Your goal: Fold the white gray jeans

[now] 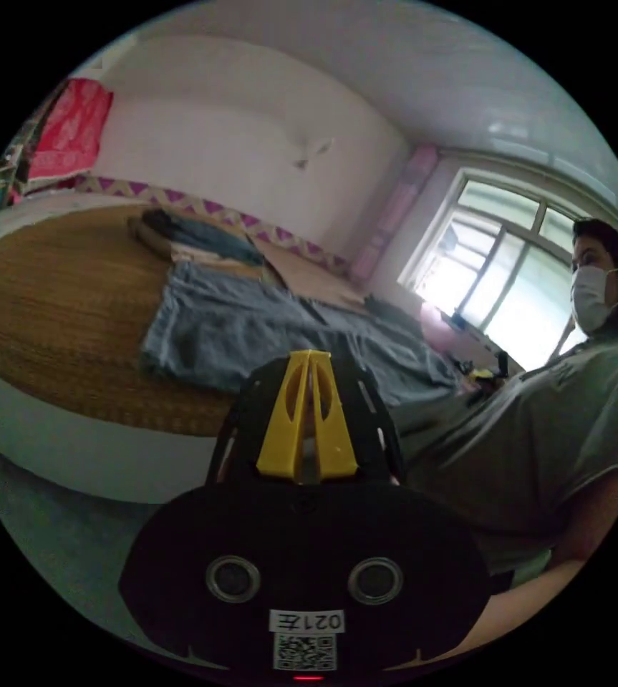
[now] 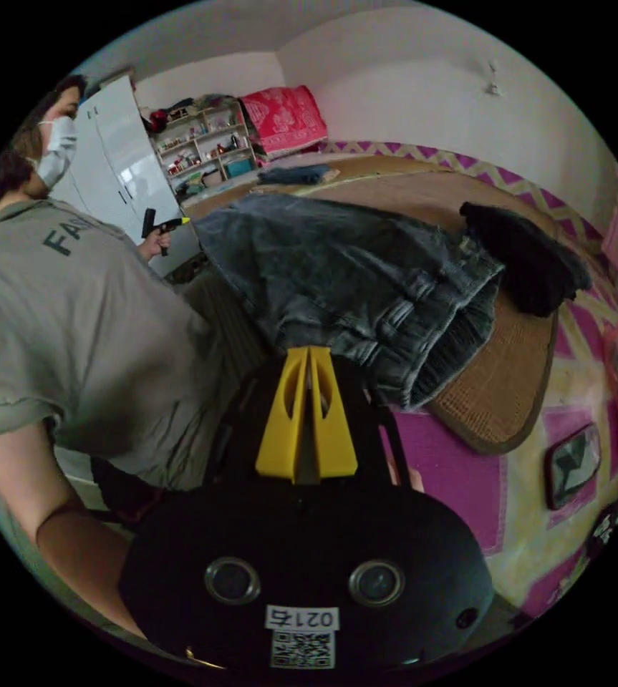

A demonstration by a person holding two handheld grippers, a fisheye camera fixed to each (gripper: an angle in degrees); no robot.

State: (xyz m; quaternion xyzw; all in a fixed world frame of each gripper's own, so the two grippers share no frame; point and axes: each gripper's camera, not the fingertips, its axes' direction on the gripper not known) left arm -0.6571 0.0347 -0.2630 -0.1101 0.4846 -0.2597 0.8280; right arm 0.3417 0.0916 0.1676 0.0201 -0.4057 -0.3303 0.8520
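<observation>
Grey-blue jeans (image 2: 351, 279), spread flat across the woven mat (image 2: 502, 393)

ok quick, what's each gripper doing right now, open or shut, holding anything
Left gripper: jaws shut, holding nothing, short of the jeans.
Right gripper: jaws shut together, at the jeans' near edge; a grip on the cloth cannot be told.

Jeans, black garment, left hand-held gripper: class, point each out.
jeans (image 2: 337, 279), right gripper view, middle of a leg
black garment (image 2: 523, 265), right gripper view, its centre
left hand-held gripper (image 2: 183, 221), right gripper view, yellow tip
</observation>
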